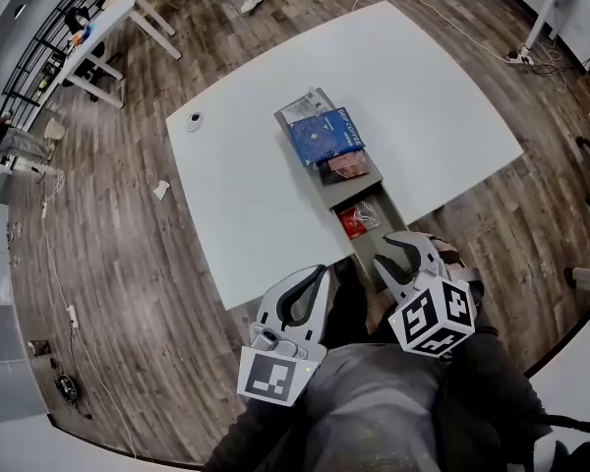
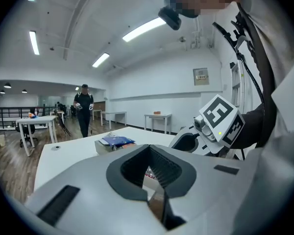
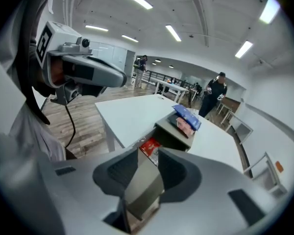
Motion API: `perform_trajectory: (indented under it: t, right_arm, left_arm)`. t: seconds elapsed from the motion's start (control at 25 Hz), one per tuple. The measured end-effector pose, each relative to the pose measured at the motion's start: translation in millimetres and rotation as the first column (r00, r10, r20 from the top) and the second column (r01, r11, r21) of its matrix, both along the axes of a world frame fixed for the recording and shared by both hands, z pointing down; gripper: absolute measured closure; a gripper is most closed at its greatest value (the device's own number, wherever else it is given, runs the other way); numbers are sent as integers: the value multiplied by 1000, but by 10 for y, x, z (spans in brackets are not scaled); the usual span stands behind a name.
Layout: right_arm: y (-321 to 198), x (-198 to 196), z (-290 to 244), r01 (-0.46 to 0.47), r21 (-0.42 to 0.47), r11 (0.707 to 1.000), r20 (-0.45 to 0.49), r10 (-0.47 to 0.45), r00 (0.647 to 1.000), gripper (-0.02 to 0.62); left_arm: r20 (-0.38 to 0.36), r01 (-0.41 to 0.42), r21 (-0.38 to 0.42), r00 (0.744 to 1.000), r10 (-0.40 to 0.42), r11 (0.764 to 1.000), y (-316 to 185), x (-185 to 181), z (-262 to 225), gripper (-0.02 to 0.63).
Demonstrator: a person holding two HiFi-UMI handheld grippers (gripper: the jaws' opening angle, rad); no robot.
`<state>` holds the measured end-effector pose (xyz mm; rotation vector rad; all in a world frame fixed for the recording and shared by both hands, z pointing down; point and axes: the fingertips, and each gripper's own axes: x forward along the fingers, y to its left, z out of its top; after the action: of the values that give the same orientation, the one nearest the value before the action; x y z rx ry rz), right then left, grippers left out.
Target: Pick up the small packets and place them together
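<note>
- Both grippers are held close to the person's body, just off the near edge of the white table (image 1: 246, 195), and neither is touching any packet.
- The left gripper (image 1: 320, 271) has its jaw tips together with nothing caught in them. There's only that diamond-shaped hole between the pads, and you can see a bit of the table through it.
- The right gripper (image 1: 393, 252) has its jaws a little apart, a narrow gap, and it's empty. It's tilted down toward the near end of the tray.
- The packets are all in the long grey tray (image 1: 349, 193) in the middle of the table.
- The red packet (image 1: 354, 219) sits in the compartment nearest the person, with something clear and crinkly right beside it.
- Further along, a dark pinkish packet (image 1: 342, 165) lies on the tray, and the blue packet (image 1: 324, 134) partly overlaps it.
- A pale packet (image 1: 300, 109) is at the far end.
- A small round thing (image 1: 194, 121) sits on the table well off to the left of the tray; I can't tell what it is.
- Another person (image 3: 213, 94) is standing in the background past the table.
</note>
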<state>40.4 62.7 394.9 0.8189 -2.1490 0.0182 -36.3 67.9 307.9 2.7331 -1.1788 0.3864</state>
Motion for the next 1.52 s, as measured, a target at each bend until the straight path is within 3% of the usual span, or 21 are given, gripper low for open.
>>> perform_trajectory:
  t: [0.12,0.28,0.52,0.72,0.8,0.84,0.88,0.92,1.0,1.24,1.36,1.52]
  right_arm:
    - [-150,-69,159,51,-54,997,-73,-55,996,444]
    - [-371,-150,406,99,-131,986,-158,-120,980,387]
    - [-566,-269,661,151,-222,963,-224,-201,954,387]
    - [-623,-275,729,132,-260,957,-285,-206,936,383]
    - [-665,-253,738,122,-249,961,-321,-201,926,387]
    - [-706,-226,746,118,-226,967,-355,-195,914,434]
    - [-748,-196,755,116,-202,972,-389,-189,902,581]
    - [-771,-176,764,115,-189,975,-412,-185,892,592]
    - [-780,-167,762,108,-189,976,-416,-179,892,592]
    - [-712,-218,666,92,-216,972,-315,-158,936,592]
    - [-685,-207,639,113,-169,979,-347,-166,923,592]
    - [-813,-160,554,71,-50,996,-383,-85,920,592]
  left_arm:
    - [-1,-3,0,1000,3,1000,-161,-79,6,603]
    - [100,-111,75,990,103,991,-331,-122,24,602]
    - [72,-115,27,991,113,993,-481,-214,170,603]
    - [51,-123,-4,991,123,992,-591,-263,249,603]
    - [46,-126,-10,991,126,992,-640,-274,266,602]
    - [45,-127,-13,991,128,992,-656,-277,272,603]
    - [44,-129,-16,991,130,991,-667,-276,274,602]
    - [43,-133,-17,990,133,991,-673,-272,272,603]
    - [43,-140,-14,989,140,990,-679,-268,266,601]
    - [46,-143,-23,989,144,989,-647,-281,309,603]
    - [58,-150,-22,987,151,988,-630,-276,326,603]
    - [64,-151,-29,986,153,988,-645,-244,325,603]
